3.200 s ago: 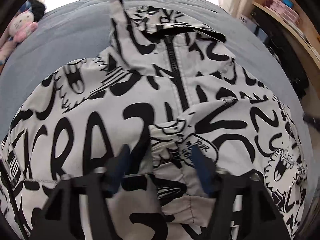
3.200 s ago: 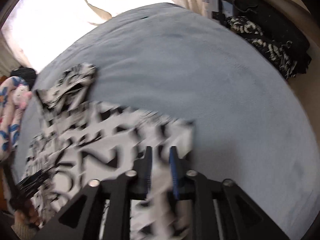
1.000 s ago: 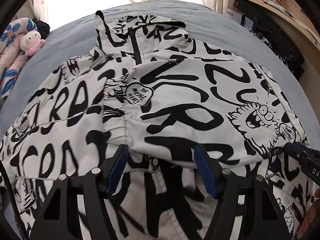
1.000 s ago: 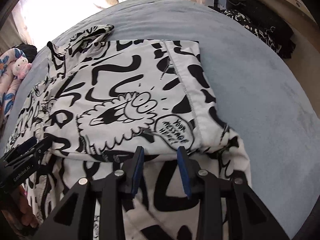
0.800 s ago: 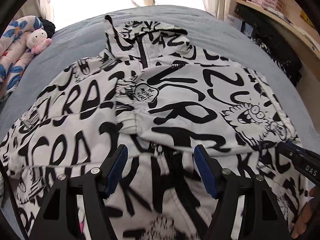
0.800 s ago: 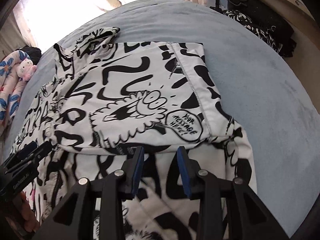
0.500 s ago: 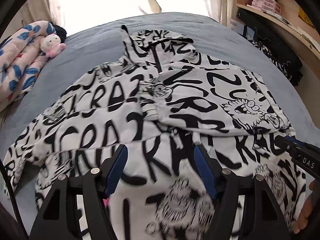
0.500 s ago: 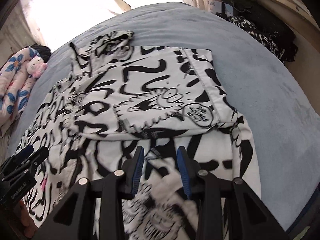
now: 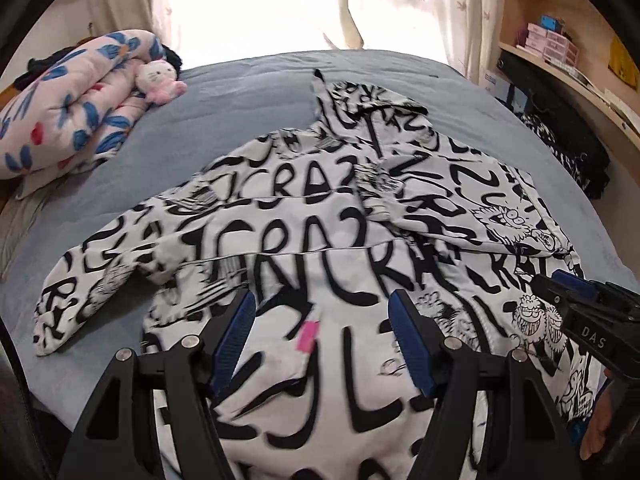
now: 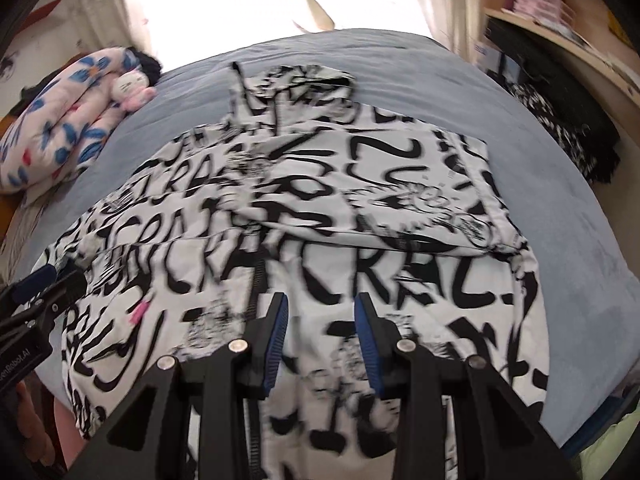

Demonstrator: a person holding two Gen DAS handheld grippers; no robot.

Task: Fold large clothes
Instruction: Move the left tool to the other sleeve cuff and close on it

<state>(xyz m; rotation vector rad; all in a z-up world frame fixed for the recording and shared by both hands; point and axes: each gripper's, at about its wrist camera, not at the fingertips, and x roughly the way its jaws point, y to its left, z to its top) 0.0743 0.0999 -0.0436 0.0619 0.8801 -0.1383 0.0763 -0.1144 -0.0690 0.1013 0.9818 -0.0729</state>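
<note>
Jacket [image 9: 320, 248] flat on bed [image 9: 224, 120], right sleeve [image 9: 460, 204] folded across. Both my left gripper [image 9: 320, 332] and right gripper [image 10: 320, 324] hang open, empty. Next, I judge: grab left sleeve [image 9: 92, 280].

A white jacket [image 9: 320, 240] with black graffiti lettering lies flat across the bed's middle, one sleeve folded over its chest.
</note>
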